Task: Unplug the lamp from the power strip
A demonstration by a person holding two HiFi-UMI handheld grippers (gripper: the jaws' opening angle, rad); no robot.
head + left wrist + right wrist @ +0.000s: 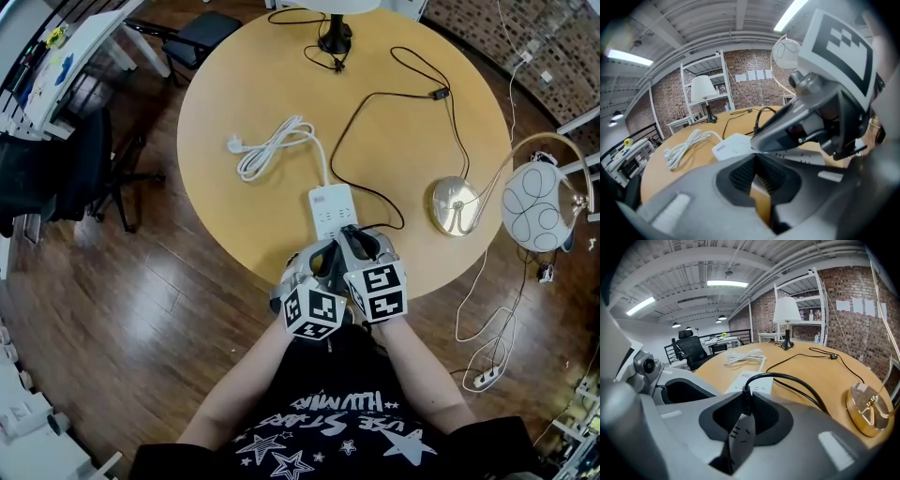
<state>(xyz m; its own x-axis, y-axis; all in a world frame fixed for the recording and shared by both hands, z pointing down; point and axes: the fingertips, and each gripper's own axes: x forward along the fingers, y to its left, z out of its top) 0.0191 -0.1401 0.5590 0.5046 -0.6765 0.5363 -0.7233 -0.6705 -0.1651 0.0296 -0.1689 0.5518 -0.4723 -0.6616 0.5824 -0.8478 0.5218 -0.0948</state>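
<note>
A white power strip (332,207) lies near the front edge of the round wooden table (244,84). A black lamp cord (349,122) runs from it past an inline switch (437,93) to the gold lamp base (454,206). My right gripper (354,242) (744,401) is shut on the black plug (740,437) at the strip's near end. Whether the prongs still sit in the socket is hidden. My left gripper (323,255) (756,159) is right beside it, shut on nothing, its tips just short of the strip (732,145).
The strip's white cord (271,146) is coiled at the table's left. A white-shade lamp with a black base (335,37) stands at the far edge. The gold lamp's globe (533,206) hangs beyond the right rim. A black chair (89,169) stands at left.
</note>
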